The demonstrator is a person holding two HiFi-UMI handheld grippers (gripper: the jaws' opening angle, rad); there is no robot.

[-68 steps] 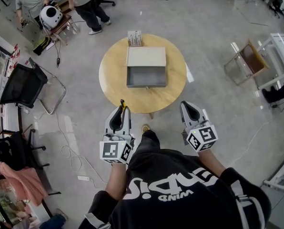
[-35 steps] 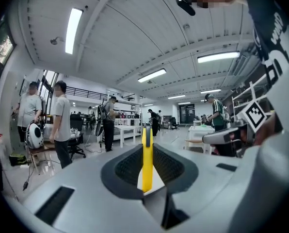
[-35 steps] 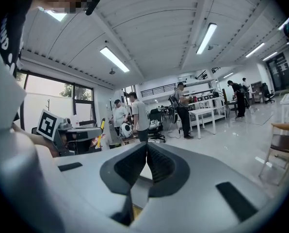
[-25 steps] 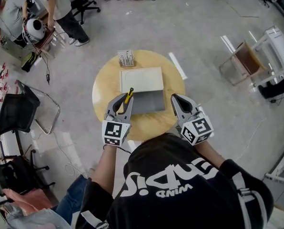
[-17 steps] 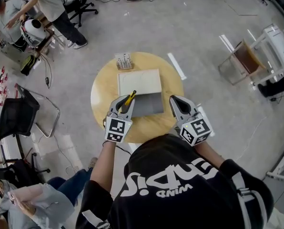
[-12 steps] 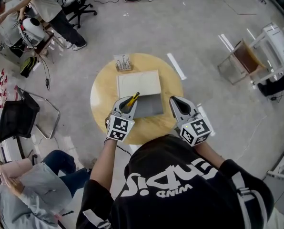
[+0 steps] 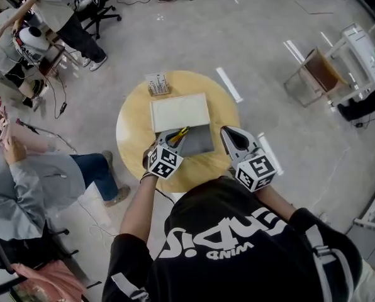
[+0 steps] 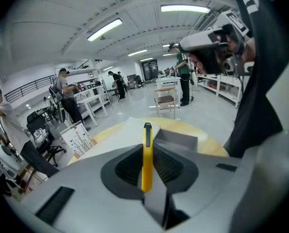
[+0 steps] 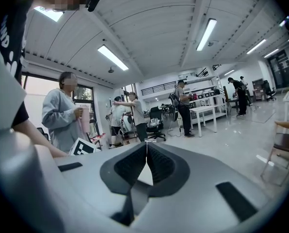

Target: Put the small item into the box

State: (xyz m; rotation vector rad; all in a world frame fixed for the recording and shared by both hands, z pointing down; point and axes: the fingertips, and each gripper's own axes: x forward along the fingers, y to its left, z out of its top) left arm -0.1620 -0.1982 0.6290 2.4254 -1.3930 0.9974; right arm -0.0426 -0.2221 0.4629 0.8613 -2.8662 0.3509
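Note:
An open box sits on the round wooden table [image 7: 131, 131]: a white lid [image 7: 180, 112] laid flat behind, a grey tray [image 7: 200, 145] in front. My left gripper [image 7: 174, 136] is shut on a slim yellow item with a black tip [image 7: 182, 133], which points over the tray's left edge. In the left gripper view the yellow item [image 8: 147, 132] stands upright between the closed jaws of the left gripper [image 8: 146, 149], with the grey tray [image 8: 181, 139] just beyond. My right gripper [image 7: 227, 131] hovers at the tray's right side, shut and empty, jaws together in the right gripper view [image 9: 146, 143].
A small white rack [image 7: 157, 83] stands at the table's far left edge, also in the left gripper view [image 8: 79, 140]. A seated person in grey [image 7: 30, 181] is close on the left. Chairs and people fill the upper left; a brown stool [image 7: 319, 74] stands right.
My left gripper has carried the yellow item forward and tilted it right, over the tray's left edge. The right gripper barely moved. A person in grey has come in at the left.

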